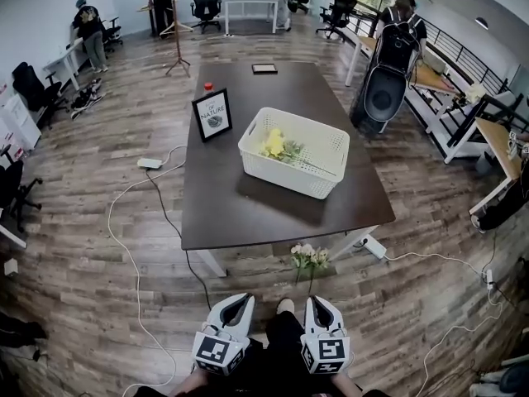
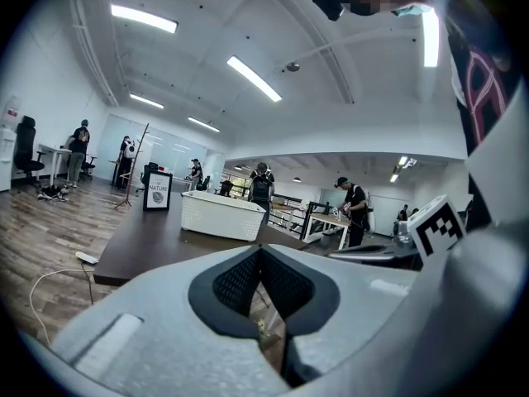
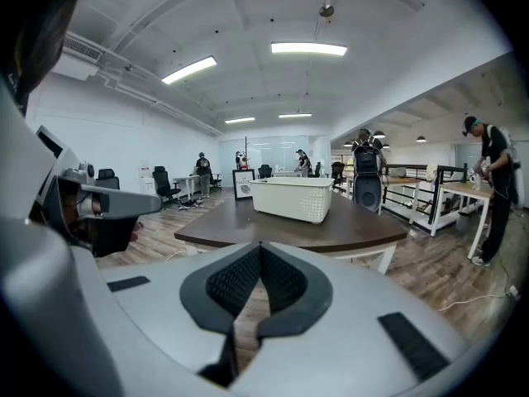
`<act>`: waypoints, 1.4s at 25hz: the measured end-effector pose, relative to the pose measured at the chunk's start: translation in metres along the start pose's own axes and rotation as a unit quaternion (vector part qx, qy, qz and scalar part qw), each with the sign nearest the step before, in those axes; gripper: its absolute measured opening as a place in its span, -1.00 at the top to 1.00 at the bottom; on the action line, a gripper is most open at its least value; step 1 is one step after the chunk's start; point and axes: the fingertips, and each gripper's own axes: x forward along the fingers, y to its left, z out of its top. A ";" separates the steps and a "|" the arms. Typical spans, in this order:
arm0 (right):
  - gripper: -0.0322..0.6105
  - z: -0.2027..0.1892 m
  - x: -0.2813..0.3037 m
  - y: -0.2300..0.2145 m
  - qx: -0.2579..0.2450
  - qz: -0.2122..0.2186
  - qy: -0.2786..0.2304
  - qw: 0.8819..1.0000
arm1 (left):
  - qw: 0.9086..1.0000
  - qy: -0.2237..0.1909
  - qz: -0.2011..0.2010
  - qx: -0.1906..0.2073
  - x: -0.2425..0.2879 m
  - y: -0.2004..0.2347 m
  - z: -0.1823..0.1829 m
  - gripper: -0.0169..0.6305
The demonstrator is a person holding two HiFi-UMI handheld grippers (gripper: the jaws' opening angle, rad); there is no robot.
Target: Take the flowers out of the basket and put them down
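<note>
A white perforated basket [image 1: 318, 151] stands on the dark table [image 1: 240, 213], with yellow flowers [image 1: 275, 144] lying inside it. A small bunch of pale flowers [image 1: 309, 257] is low down by the table's front edge, and I cannot tell if it rests on the floor. Both grippers are at the bottom of the head view, short of the table and pointing at it. My left gripper [image 1: 242, 298] [image 2: 261, 251] is shut with nothing in it, and so is my right gripper [image 3: 259, 246] [image 1: 315, 299]. The basket shows ahead in both gripper views [image 2: 221, 215] [image 3: 293, 199].
A framed sign [image 1: 212, 115], a small red object [image 1: 208, 86] and a dark tablet [image 1: 264, 69] are also on the table. Cables and a power strip [image 1: 150, 163] lie on the wooden floor at left. Desks, chairs and people stand round the room's edges.
</note>
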 end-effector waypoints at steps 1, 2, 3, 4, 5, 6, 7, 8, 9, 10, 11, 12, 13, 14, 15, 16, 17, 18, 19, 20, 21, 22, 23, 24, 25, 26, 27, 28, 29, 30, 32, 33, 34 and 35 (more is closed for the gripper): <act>0.88 0.006 0.008 -0.002 -0.003 0.007 -0.002 1.000 | 1.000 -0.002 0.007 -0.004 0.006 0.004 0.003 0.93; 0.88 0.013 0.016 -0.003 -0.007 0.014 -0.004 1.000 | 1.000 -0.003 0.013 -0.008 0.012 0.009 0.006 0.93; 0.88 0.019 0.023 -0.006 -0.012 0.020 -0.005 1.000 | 1.000 -0.004 0.018 -0.009 0.019 0.013 0.009 0.93; 0.88 0.024 0.030 -0.009 -0.016 0.025 -0.005 1.000 | 1.000 -0.004 0.023 -0.009 0.027 0.015 0.011 0.93; 0.88 0.028 0.036 -0.014 -0.021 0.030 -0.004 0.999 | 1.000 -0.006 0.026 -0.007 0.035 0.017 0.013 0.93; 0.88 0.031 0.042 -0.020 -0.025 0.034 -0.002 0.999 | 1.000 -0.007 0.028 -0.006 0.043 0.017 0.016 0.93; 0.88 0.033 0.048 -0.026 -0.027 0.038 0.000 0.999 | 1.000 -0.008 0.029 -0.004 0.052 0.017 0.020 0.93; 0.88 0.035 0.054 -0.031 -0.027 0.041 0.001 0.999 | 0.999 -0.009 0.030 -0.002 0.060 0.017 0.024 0.93; 0.88 0.037 0.059 -0.036 -0.027 0.045 0.003 0.999 | 0.999 -0.010 0.032 0.000 0.068 0.018 0.027 0.93; 0.88 0.039 0.064 -0.041 -0.028 0.050 0.004 0.998 | 0.999 -0.011 0.034 0.000 0.076 0.019 0.029 0.93; 0.88 0.041 0.068 -0.045 -0.030 0.055 0.005 0.998 | 0.999 -0.011 0.037 -0.001 0.083 0.019 0.032 0.93; 0.88 0.043 0.073 -0.050 -0.034 0.061 0.005 0.998 | 0.999 -0.012 0.040 -0.002 0.091 0.019 0.034 0.93; 0.88 0.045 0.079 -0.054 -0.038 0.068 0.005 0.997 | 0.999 -0.012 0.043 -0.002 0.097 0.019 0.037 0.93; 0.88 0.046 0.084 -0.059 -0.041 0.073 0.005 0.996 | 0.999 -0.012 0.046 -0.003 0.103 0.019 0.038 0.93; 0.88 0.048 0.089 -0.064 -0.042 0.077 0.006 0.996 | 0.999 -0.012 0.048 -0.003 0.110 0.019 0.040 0.93; 0.88 0.050 0.095 -0.069 -0.044 0.081 0.006 0.996 | 0.999 -0.013 0.050 -0.004 0.116 0.019 0.042 0.93; 0.88 0.053 0.101 -0.074 -0.045 0.086 0.005 0.995 | 0.998 -0.015 0.052 -0.007 0.124 0.019 0.044 0.93; 0.88 0.056 0.107 -0.080 -0.047 0.090 0.003 0.995 | 0.998 -0.019 0.056 -0.012 0.131 0.019 0.047 0.93; 0.88 0.060 0.112 -0.085 -0.049 0.095 0.001 0.994 | 0.998 -0.023 0.061 -0.016 0.139 0.018 0.049 0.93; 0.88 0.063 0.116 -0.091 -0.053 0.100 -0.001 0.994 | 0.997 -0.026 0.065 -0.018 0.146 0.017 0.051 0.93; 0.88 0.066 0.120 -0.097 -0.055 0.105 -0.004 0.993 | 0.997 -0.028 0.069 -0.017 0.153 0.014 0.053 0.93; 0.88 0.069 0.125 -0.102 -0.058 0.109 -0.007 0.992 | 0.997 -0.030 0.073 -0.013 0.160 0.012 0.054 0.93; 0.88 0.072 0.129 -0.108 -0.059 0.113 -0.008 0.992 | 0.997 -0.032 0.075 -0.007 0.168 0.011 0.055 0.93; 0.88 0.074 0.133 -0.113 -0.060 0.115 -0.008 0.992 | 0.996 -0.034 0.077 -0.001 0.175 0.009 0.057 0.93; 0.88 0.075 0.135 -0.119 -0.061 0.116 -0.006 0.991 | 0.996 -0.036 0.078 0.004 0.181 0.007 0.058 0.93; 0.88 0.075 0.137 -0.124 -0.060 0.118 -0.004 0.991 | 0.996 -0.037 0.080 0.004 0.186 0.006 0.059 0.93; 0.88 0.074 0.139 -0.129 -0.060 0.121 -0.002 0.991 | 0.996 -0.038 0.083 0.001 0.190 0.004 0.060 0.93; 0.88 0.073 0.140 -0.134 -0.059 0.122 0.001 0.991 | 0.995 -0.039 0.087 -0.002 0.194 0.004 0.060 0.93; 0.88 0.072 0.142 -0.138 -0.059 0.124 0.004 0.991 | 0.995 -0.038 0.090 -0.003 0.198 0.003 0.060 0.93; 0.88 0.071 0.145 -0.142 -0.059 0.123 0.007 0.991 | 0.995 -0.036 0.092 -0.002 0.202 0.003 0.058 0.93; 0.88 0.070 0.149 -0.149 -0.059 0.121 0.009 0.991 | 0.996 -0.027 0.089 0.003 0.211 0.002 0.055 0.93; 0.88 0.070 0.150 -0.153 -0.059 0.118 0.008 0.991 | 0.996 -0.022 0.085 0.003 0.216 0.002 0.054 0.93; 0.88 0.070 0.151 -0.157 -0.058 0.115 0.008 0.992 | 0.997 -0.018 0.081 -0.001 0.220 0.001 0.053 0.93; 0.88 0.069 0.152 -0.160 -0.056 0.111 0.010 0.992 | 0.997 -0.017 0.080 -0.005 0.225 0.002 0.053 0.93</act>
